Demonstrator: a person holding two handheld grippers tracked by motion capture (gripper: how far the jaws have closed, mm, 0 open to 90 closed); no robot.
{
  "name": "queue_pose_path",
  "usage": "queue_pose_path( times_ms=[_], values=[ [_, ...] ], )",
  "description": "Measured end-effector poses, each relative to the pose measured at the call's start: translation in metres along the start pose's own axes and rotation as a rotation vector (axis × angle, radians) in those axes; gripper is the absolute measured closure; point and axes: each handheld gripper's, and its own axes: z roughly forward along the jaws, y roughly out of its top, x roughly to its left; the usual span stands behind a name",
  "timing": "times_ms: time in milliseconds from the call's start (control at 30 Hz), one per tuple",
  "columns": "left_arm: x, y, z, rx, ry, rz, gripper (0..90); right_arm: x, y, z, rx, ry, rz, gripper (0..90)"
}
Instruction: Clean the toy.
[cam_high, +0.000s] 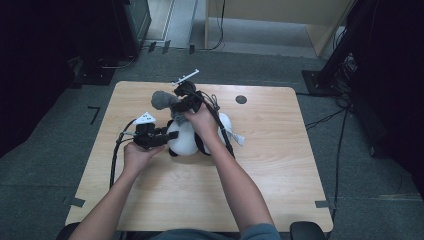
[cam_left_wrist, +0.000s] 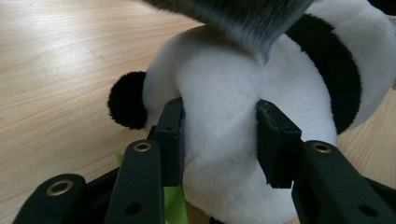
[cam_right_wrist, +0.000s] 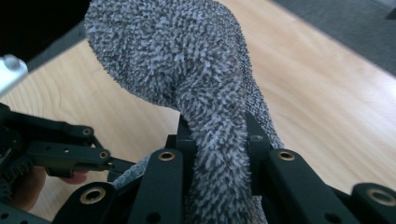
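A black and white plush panda (cam_high: 186, 137) lies on the wooden table (cam_high: 270, 150). My left gripper (cam_high: 161, 138) is at its left side; in the left gripper view its jaws pinch the white body of the panda (cam_left_wrist: 219, 121), and a black ear or paw (cam_left_wrist: 127, 99) sticks out to the left. A fuzzy grey sock (cam_high: 162, 100) stands above the toy's far end. My right gripper (cam_high: 186, 102) is shut on it; the right gripper view shows the sock (cam_right_wrist: 210, 116) squeezed between both jaws, its bulbous end free above.
A dark round grommet (cam_high: 241, 99) sits in the table's far right part. A white label (cam_high: 236, 137) hangs off the toy's right side. Cables (cam_high: 116, 155) trail from both grippers. Green fabric (cam_left_wrist: 175, 200) shows under the panda. Dark equipment and stands ring the table.
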Motion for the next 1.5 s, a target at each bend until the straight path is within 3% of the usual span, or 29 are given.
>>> queue_pose_path(
  times_ms=[200, 267, 367, 700, 833, 933, 1200, 1333, 1500],
  values=[
    [0.000, 0.000, 0.001, 0.004, 0.006, -0.011, 58.7, 0.004, -0.005, 0.024, 0.116, 0.013, -0.021, 75.9],
    [0.000, 0.000, 0.001, 0.008, 0.005, -0.015, 58.8, 0.001, -0.008, 0.026, 0.129, 0.010, -0.024, 75.9],
    [0.000, 0.000, 0.001, 0.009, 0.006, -0.021, 58.9, -0.006, -0.011, 0.023, 0.128, 0.009, -0.008, 75.8],
    [0.001, 0.000, 0.001, 0.009, 0.001, -0.024, 59.1, -0.041, -0.026, 0.003, 0.169, -0.092, 0.017, 75.5],
    [0.001, 0.000, 0.002, 0.005, -0.002, -0.023, 59.2, -0.061, -0.037, -0.011, 0.129, -0.075, 0.082, 74.9],
    [0.001, 0.000, 0.001, 0.006, -0.003, -0.024, 59.2, -0.075, -0.045, -0.022, 0.105, -0.087, 0.116, 74.8],
    [0.001, 0.000, 0.002, 0.002, -0.004, -0.023, 59.2, -0.111, -0.073, -0.036, 0.050, -0.067, 0.249, 73.9],
    [0.001, 0.000, 0.002, 0.003, -0.005, -0.021, 59.3, -0.126, -0.087, -0.039, 0.051, -0.082, 0.317, 75.0],
    [0.002, 0.000, 0.001, 0.004, -0.006, -0.021, 59.3, -0.137, -0.102, -0.042, 0.072, -0.130, 0.339, 75.6]
  ],
)
